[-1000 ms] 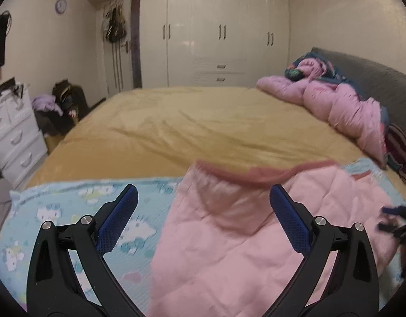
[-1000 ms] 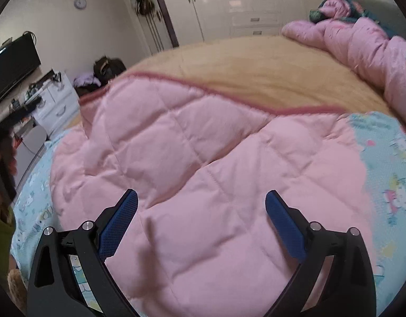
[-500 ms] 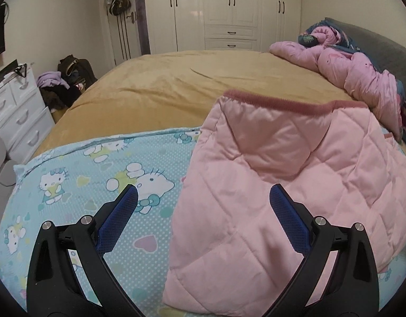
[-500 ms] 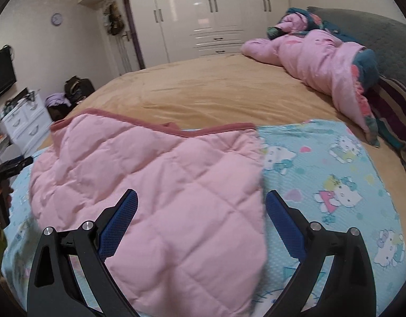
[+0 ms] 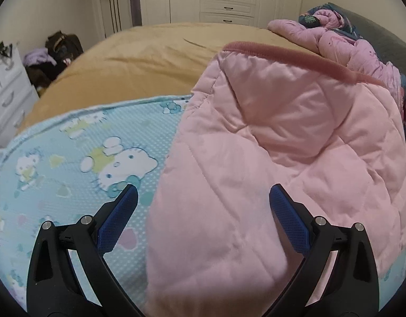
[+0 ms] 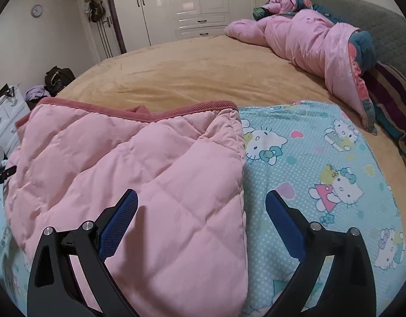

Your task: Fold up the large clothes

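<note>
Pink quilted garment [image 5: 269,158]: folded, lying on the light-blue cartoon-cat sheet [image 5: 71,163] near the bed's front edge; diamond stitching across its padded face.
Ribbed band [image 6: 139,112]: darker rose trim along the garment's far edge, facing the middle of the bed.
Garment sides: in the right wrist view its straight right edge runs from the far trim toward the camera, with bare sheet beside it; in the left wrist view its left edge rises in a puffy fold above the sheet.
Sheet: spread over the front part of the tan bedspread [image 6: 203,71], showing on both sides of the garment.
Left gripper [image 5: 203,192]: blue-padded fingers [image 5: 118,219] spread wide, nothing between them; it hangs over the garment's left edge, the left finger above the sheet, the right one above pink fabric. Whether it touches cloth, I cannot tell.
Right gripper [image 6: 201,198]: fingers spread wide and empty, straddling the garment's right edge, the left finger over the quilting, the right one over the sheet.
Far right side of bed: a heap of pink bedding [image 6: 303,37] with dark floral cloth lies against the grey headboard [image 6: 382,29], well apart from the garment.
Room: white wardrobe doors [image 6: 197,2] beyond the bed; white drawers [image 5: 7,92] and a dark bag [image 6: 57,78] off the bed's left side.
</note>
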{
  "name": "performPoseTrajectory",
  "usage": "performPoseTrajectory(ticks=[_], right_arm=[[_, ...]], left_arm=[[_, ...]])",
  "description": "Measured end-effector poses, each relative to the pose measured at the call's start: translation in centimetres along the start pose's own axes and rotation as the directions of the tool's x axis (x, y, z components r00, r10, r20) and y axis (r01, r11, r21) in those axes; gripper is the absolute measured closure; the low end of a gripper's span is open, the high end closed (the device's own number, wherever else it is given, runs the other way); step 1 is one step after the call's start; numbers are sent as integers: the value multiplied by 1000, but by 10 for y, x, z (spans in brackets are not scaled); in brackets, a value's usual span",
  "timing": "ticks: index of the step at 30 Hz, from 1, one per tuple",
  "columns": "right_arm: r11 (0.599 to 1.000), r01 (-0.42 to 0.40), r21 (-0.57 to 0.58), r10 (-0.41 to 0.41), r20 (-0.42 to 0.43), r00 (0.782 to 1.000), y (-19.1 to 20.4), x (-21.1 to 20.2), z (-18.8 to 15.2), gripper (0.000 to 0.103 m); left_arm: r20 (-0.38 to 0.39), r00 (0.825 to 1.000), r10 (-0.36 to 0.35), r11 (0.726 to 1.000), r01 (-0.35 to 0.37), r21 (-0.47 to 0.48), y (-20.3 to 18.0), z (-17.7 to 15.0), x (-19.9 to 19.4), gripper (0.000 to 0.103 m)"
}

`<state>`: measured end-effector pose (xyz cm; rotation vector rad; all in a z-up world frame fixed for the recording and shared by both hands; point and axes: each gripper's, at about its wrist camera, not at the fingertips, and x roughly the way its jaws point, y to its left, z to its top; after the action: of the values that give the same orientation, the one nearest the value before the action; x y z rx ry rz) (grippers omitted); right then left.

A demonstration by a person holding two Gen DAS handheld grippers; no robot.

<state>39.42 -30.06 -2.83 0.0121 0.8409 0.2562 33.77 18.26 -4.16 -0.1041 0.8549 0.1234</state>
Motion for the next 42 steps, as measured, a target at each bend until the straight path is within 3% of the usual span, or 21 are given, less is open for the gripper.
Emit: performPoseTrajectory(ticks=[3,4,6,8,10,14,18,25,32,33,34,36,40,42], right_arm=[[1000,5,3,-5,-19,1000,0,14,3,8],[1000,-5,9,5,-23,1000,0,19,4,13],[999,-30,27,31,-34,999,0,27,4,24],[999,-23,39,24,-19,1000,1,30,2,27],[999,-24,40,25,-1,1000,1,29,0,31],[999,-27,38,27,17,999,2,26,-3,35],[998,-43,51,41,33,999,-2,19,-2,33],[999,-24,32,23,35,999,0,17,0,29],[1000,9,-6,-8,26,1000,8,20,1,28],[1000,10,-8,-10,29,1000,8,20,0,31],[1000,12,-9,-11,32,999,9,20,0,36],[1000,13,-27,-12,47,999,12,20,-3,46],[997,25,-76,-18,82,996,20,13,-6,59],[997,22,-79,-14,91,996,20,11,-8,60]], left_arm=[[-3,1000,-24,999,24,-24,0,3,7,9],[2,1000,-31,999,31,-24,-2,4,7,11],[11,999,-51,999,51,-19,-6,4,7,24],[24,999,-44,999,44,-12,-12,3,6,30],[41,998,-49,999,50,-13,-13,0,4,46],[75,996,-48,999,49,-12,-12,-2,-5,60],[96,994,-48,999,48,6,-10,-2,-11,57],[94,995,-43,999,40,33,-18,12,-8,29],[83,996,-21,999,18,31,-24,33,7,27],[82,996,-20,1000,18,24,-24,33,8,36],[83,997,-7,1000,6,15,-23,33,10,61],[81,996,33,999,-32,-4,-20,33,13,91],[98,995,-6,999,10,-41,-10,26,8,96],[118,993,-17,999,21,-33,-9,22,1,96]])
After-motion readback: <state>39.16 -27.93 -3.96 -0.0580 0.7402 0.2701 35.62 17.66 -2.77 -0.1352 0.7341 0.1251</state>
